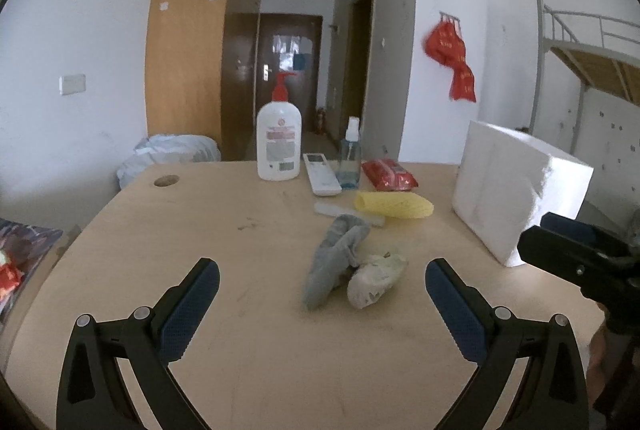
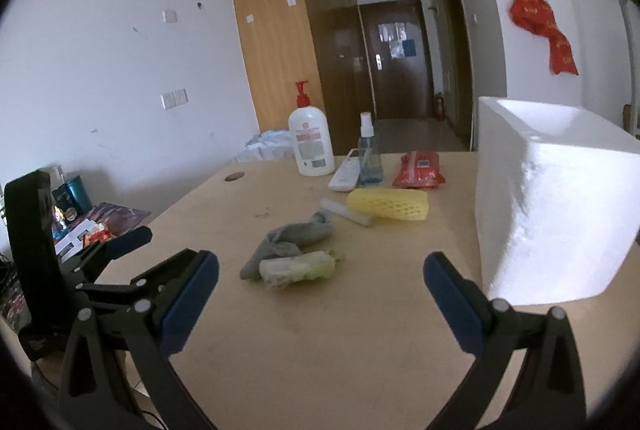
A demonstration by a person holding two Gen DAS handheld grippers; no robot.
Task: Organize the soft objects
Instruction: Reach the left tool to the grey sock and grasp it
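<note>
At the centre of both frames, on the pale wooden surface (image 1: 160, 250), a crumpled grey sock (image 1: 334, 262) lies touching a pale yellowish-white soft bundle (image 1: 376, 280), well forward of both pairs of fingers. Behind them, a yellow foam net sleeve (image 1: 394, 205) rests against a small white strip (image 1: 348, 213). Farther back stand a white pump bottle (image 1: 279, 141), a white remote (image 1: 321, 173), a clear blue spray bottle (image 1: 349, 159) and a red packet (image 1: 389, 173). A white foam box (image 1: 516, 189) fills the right side.

Both the left gripper (image 1: 322, 306) and the right gripper (image 2: 320, 302) have their fingers spread wide, holding nothing, raised above the surface.

Only the left wrist view shows the right gripper from outside, at the right edge, plus a metal bunk frame (image 1: 580, 41) at upper right. Only the right wrist view shows the left gripper's black body at lower left, with a teal can (image 2: 78, 194) and clutter behind it.
</note>
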